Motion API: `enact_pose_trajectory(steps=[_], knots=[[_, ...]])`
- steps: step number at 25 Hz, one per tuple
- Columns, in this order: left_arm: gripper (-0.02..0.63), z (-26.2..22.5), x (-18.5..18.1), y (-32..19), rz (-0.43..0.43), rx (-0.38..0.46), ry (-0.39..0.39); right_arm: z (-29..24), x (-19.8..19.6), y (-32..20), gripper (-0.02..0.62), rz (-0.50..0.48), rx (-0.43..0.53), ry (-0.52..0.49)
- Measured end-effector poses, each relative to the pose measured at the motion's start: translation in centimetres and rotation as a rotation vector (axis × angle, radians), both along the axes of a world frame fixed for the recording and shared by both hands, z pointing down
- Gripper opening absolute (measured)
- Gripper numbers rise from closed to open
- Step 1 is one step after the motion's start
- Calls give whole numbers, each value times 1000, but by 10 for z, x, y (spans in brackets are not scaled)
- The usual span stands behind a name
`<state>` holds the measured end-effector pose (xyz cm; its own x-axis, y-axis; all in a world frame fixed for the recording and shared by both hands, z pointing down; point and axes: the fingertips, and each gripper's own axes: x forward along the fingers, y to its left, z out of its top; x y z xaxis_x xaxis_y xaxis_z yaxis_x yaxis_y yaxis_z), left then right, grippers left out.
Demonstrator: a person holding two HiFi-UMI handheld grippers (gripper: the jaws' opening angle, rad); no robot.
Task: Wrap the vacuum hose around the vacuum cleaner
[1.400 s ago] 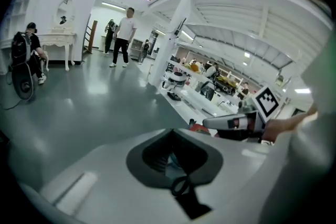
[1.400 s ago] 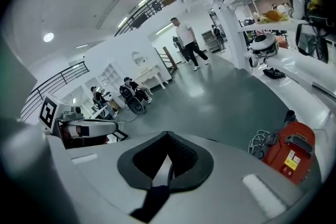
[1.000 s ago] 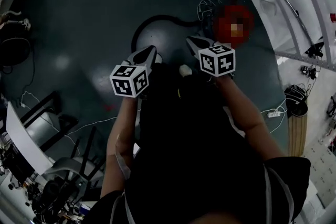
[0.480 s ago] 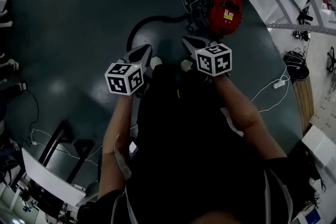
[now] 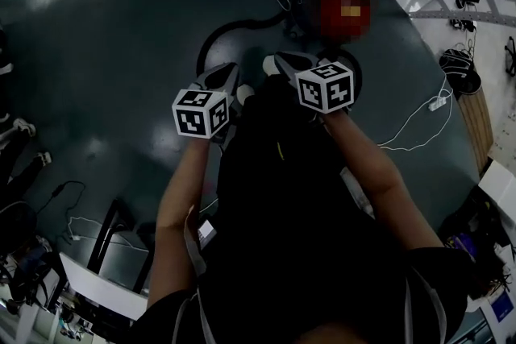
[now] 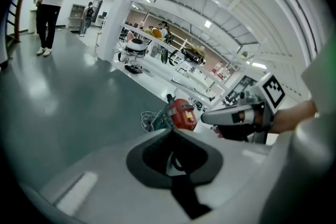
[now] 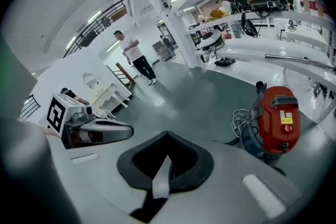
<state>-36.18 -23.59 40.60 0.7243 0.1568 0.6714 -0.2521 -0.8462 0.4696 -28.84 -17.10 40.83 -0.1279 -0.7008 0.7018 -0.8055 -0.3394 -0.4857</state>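
Dark glossy floor [image 5: 121,36] underfoot, with a red vacuum cleaner [image 7: 277,119] upright on it ahead, its black hose [image 5: 211,40] curving loose across the floor beside it, then left gripper [image 5: 230,70] and right gripper [image 5: 278,60] side by side above the floor, both pairs of jaws closed on nothing.

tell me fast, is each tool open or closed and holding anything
left tool: closed, holding nothing
right tool: closed, holding nothing
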Motion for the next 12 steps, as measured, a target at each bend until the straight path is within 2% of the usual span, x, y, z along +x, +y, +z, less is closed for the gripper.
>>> enact_pose_trajectory(steps=[5,7,12], knots=[[8,15,21,-13,-7,53,-13,21,13,-14,-5,-37,4,-23],[8,25,26,-16,-20,52,-27,35,21,-18,-5,-57,-19,-19],[8,62,41,-24,13,29,-95,68,39,-38,-4,-68,-46,-23]])
